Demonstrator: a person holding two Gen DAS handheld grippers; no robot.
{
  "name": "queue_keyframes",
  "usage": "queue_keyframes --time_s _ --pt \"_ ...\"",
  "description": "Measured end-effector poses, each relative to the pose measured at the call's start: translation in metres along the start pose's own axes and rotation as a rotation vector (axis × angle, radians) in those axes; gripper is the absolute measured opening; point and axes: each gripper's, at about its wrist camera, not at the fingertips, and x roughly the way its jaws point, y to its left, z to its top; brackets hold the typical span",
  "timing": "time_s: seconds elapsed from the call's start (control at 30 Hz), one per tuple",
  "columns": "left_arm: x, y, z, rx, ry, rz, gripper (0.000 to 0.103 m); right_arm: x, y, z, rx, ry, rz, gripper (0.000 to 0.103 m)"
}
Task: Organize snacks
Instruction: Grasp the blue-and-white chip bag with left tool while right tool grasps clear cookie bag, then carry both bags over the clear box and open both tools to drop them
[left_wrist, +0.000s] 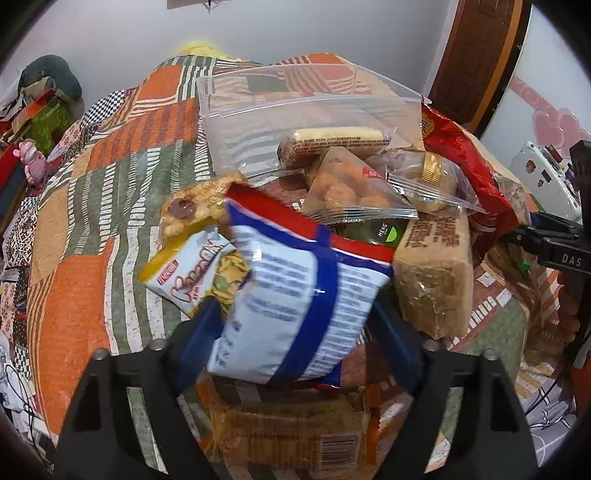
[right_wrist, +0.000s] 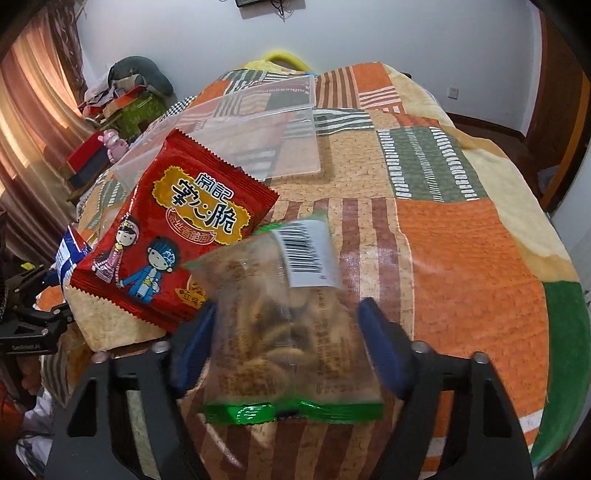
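Note:
My left gripper (left_wrist: 295, 325) is shut on a blue, white and red snack bag (left_wrist: 295, 295) and holds it above a pile of snacks: a white cracker packet (left_wrist: 184, 273), a clear bag of puffs (left_wrist: 347, 192), a tan wrapped block (left_wrist: 436, 273) and a red bag (left_wrist: 461, 147). My right gripper (right_wrist: 284, 339) is shut on a clear, green-edged snack bag (right_wrist: 280, 325) with a barcode label, held above the bedspread. A red noodle-snack bag (right_wrist: 173, 240) lies just to its left. A clear plastic box (right_wrist: 258, 122) stands behind; it also shows in the left wrist view (left_wrist: 295, 107).
Everything lies on a bed with an orange, green and brown patchwork bedspread (right_wrist: 461, 229). A biscuit pack (left_wrist: 291, 435) lies under my left gripper. Clutter and a pink toy (right_wrist: 114, 144) sit left of the bed. A wooden door (left_wrist: 480, 55) is at the right.

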Motion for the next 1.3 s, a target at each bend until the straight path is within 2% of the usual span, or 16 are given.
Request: queue_keyframes --time_s 0.23,0.4,0.57,0.77,0.93,1.3 --pt "-0.006 0.000 -0.003 0.005 -0.026 0.028 0.060 -0.006 -0.001 -0.001 0.012 -0.014 0.014 0.055" --pt "-0.016 0.006 -0.001 -0.018 -0.050 0.038 0.059 -0.013 -0.001 0.002 0.022 -0.033 0.016 0.051" --pt "-0.037 0.011 0.004 -0.040 -0.107 0.041 0.059 -0.026 0.000 0.012 0.023 -0.083 0.018 0.051" --pt "-0.066 0.012 0.027 -0.042 -0.207 0.044 0.059 -0.040 0.007 0.034 -0.004 -0.159 0.025 0.051" --pt "-0.071 0.010 0.058 -0.037 -0.259 0.054 0.059 -0.041 0.013 0.054 -0.026 -0.210 0.032 0.051" --pt "-0.057 0.014 0.109 -0.056 -0.299 0.055 0.059 -0.023 0.028 0.089 -0.057 -0.263 0.035 0.051"
